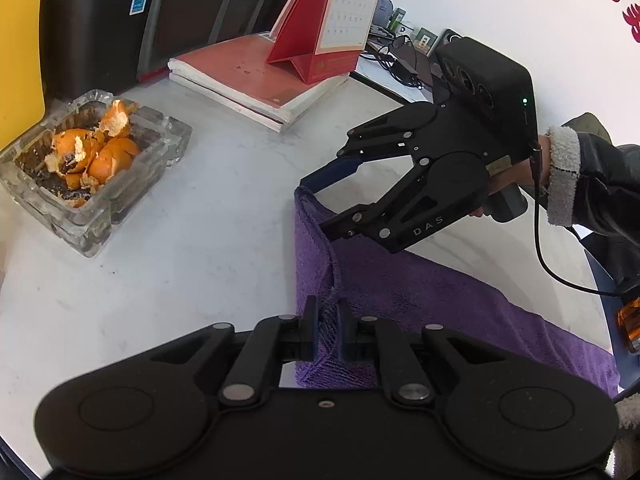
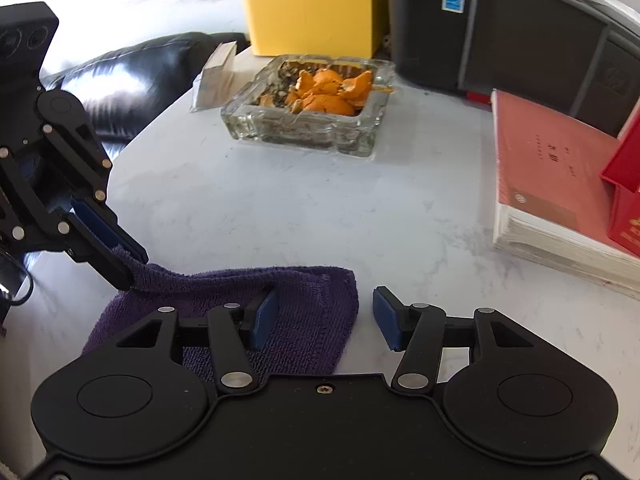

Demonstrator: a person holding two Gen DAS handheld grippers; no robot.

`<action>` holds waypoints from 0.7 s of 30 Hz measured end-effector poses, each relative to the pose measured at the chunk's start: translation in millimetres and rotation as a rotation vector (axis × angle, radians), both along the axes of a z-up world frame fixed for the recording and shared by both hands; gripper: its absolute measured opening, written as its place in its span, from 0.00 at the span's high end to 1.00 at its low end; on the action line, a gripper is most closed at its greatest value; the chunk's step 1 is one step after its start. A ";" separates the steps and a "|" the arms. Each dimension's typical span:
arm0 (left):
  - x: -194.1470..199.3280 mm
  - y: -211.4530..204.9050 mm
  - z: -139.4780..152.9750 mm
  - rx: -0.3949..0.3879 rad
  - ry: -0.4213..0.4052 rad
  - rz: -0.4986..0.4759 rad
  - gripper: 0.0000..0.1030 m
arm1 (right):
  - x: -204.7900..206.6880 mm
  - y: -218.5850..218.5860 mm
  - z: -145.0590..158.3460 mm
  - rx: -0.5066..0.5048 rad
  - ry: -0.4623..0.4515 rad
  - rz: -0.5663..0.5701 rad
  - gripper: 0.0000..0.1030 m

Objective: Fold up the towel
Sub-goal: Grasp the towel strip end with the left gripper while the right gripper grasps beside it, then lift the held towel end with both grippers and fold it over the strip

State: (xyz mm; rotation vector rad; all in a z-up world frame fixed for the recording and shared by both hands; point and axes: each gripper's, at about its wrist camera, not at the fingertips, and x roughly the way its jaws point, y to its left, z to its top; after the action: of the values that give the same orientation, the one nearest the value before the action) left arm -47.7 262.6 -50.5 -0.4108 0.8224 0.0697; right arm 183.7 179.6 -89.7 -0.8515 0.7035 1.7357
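Note:
A purple towel (image 1: 400,280) lies folded on the white marble table (image 1: 192,264). In the left wrist view my left gripper (image 1: 328,328) is shut on the towel's near edge, and a ridge of cloth rises between its pads. My right gripper (image 1: 316,206) stands open at the towel's far corner, one finger on each side of it. The right wrist view shows the towel (image 2: 312,300) with that corner between the fingers of the right gripper (image 2: 324,316); the pads do not press it. At the left there, the left gripper (image 2: 130,270) pinches the lifted edge.
A glass ashtray (image 1: 120,216) (image 2: 304,132) full of orange peel sits beyond the towel. Red books (image 1: 256,76) (image 2: 556,184) carry a red desk calendar (image 1: 332,20). A black printer (image 2: 500,32), a yellow box (image 2: 312,4) and a black leather seat (image 2: 132,76) border the table.

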 end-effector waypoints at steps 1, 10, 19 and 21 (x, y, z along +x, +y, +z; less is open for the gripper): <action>-0.6 0.8 0.1 -0.002 -0.001 -0.003 0.92 | 0.4 1.1 -0.1 0.002 0.005 0.015 0.46; -6.6 6.2 -1.6 -0.026 -0.011 -0.017 0.92 | -0.3 12.2 0.4 -0.008 0.019 0.158 0.47; -11.5 11.7 -7.8 -0.057 -0.019 -0.009 0.92 | -12.0 13.8 6.9 -0.060 -0.062 0.135 0.89; -12.8 12.9 -9.4 -0.060 -0.025 -0.003 0.92 | -18.7 12.2 8.2 -0.054 -0.101 0.125 0.92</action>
State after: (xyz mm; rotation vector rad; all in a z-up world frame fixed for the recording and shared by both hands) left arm -60.4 275.5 -59.9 -0.4659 0.8015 0.0372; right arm 165.0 191.8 -81.5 -1.0323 0.6439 1.7766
